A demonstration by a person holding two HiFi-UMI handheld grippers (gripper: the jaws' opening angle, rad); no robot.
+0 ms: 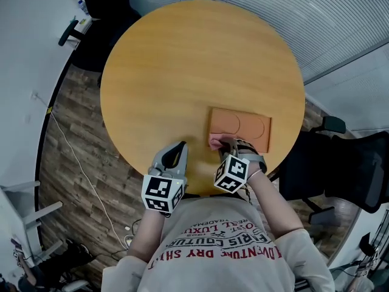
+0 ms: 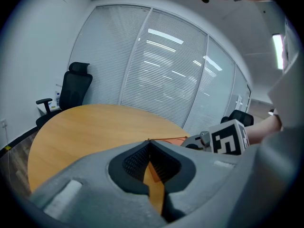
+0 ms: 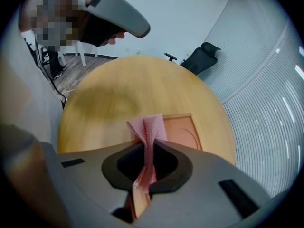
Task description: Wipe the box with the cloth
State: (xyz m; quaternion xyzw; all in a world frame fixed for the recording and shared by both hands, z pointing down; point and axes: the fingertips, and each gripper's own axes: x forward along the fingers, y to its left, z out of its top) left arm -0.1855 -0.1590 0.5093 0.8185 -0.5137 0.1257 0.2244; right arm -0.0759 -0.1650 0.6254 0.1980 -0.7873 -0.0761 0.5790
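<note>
The right hand-held gripper (image 3: pixel 148 144) has its jaws closed on the pink cloth (image 3: pixel 149 127). The cloth is pinched into a narrow fold between them, and its free end spreads out in front of the tips. Just beyond that end lies the box (image 3: pixel 179 128), flat and orange, with a faint curved line on its top. In the head view, the cloth sits at the corner of the box closest to the person, on the left side. Whether it really presses on the box, I cannot tell.

The left hand-held gripper (image 2: pixel 149 141) is completely closed, the two jaws meeting at the tips with nothing between them. It is beside the right one, over the bare wood near the edge, apart from the box.

The surface (image 1: pixel 182 66) is a round table of light wood, and the box lies on its near right part. Around it is dark wooden floor (image 1: pixel 73 139), a black office chair (image 2: pixel 76 87) and a long wall of white blinds (image 2: pixel 161 80).
</note>
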